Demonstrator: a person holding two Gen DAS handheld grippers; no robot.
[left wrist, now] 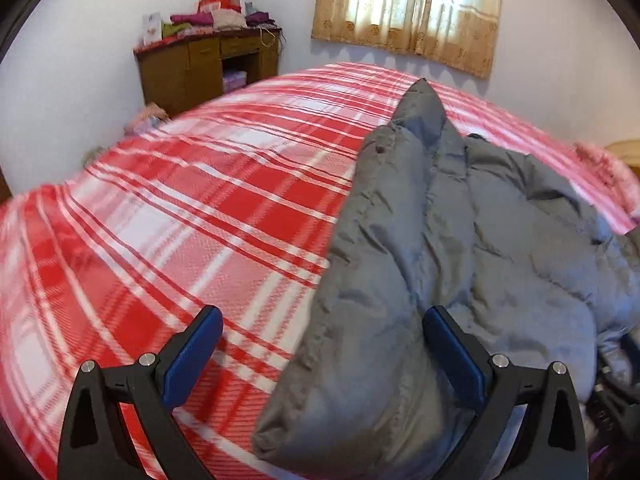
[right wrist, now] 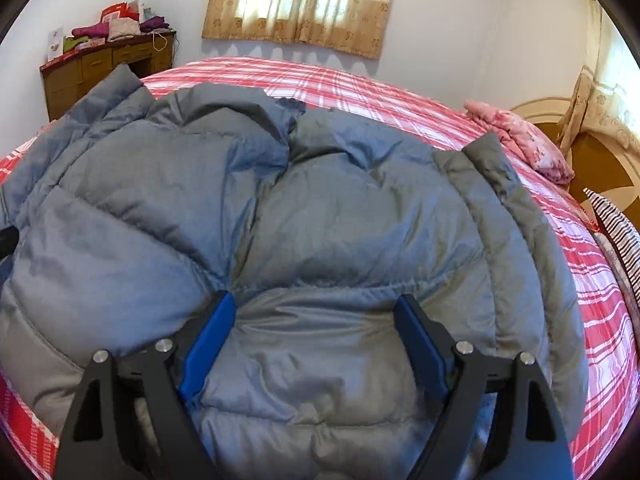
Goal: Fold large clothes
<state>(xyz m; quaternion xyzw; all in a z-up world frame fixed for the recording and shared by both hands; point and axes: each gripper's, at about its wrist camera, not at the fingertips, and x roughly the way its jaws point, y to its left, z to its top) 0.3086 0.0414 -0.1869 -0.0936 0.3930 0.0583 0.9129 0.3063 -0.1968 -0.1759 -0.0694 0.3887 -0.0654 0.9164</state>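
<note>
Both grippers, left (left wrist: pixel 322 354) and right (right wrist: pixel 314 334), hang wide open, holding nothing, over our grey puffer jacket (right wrist: pixel 280 216) spread on the plaid bed (left wrist: pixel 160 220). We'd pinch the sleeve (left wrist: pixel 360 320) at its edge, fold inward. Pink cloth (right wrist: pixel 520 140) at 2 o'clock stays clear.

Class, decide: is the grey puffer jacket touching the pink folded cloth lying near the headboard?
Apart. In the right wrist view, a strip of red plaid bedspread shows between the grey puffer jacket and the pink folded cloth.
</note>
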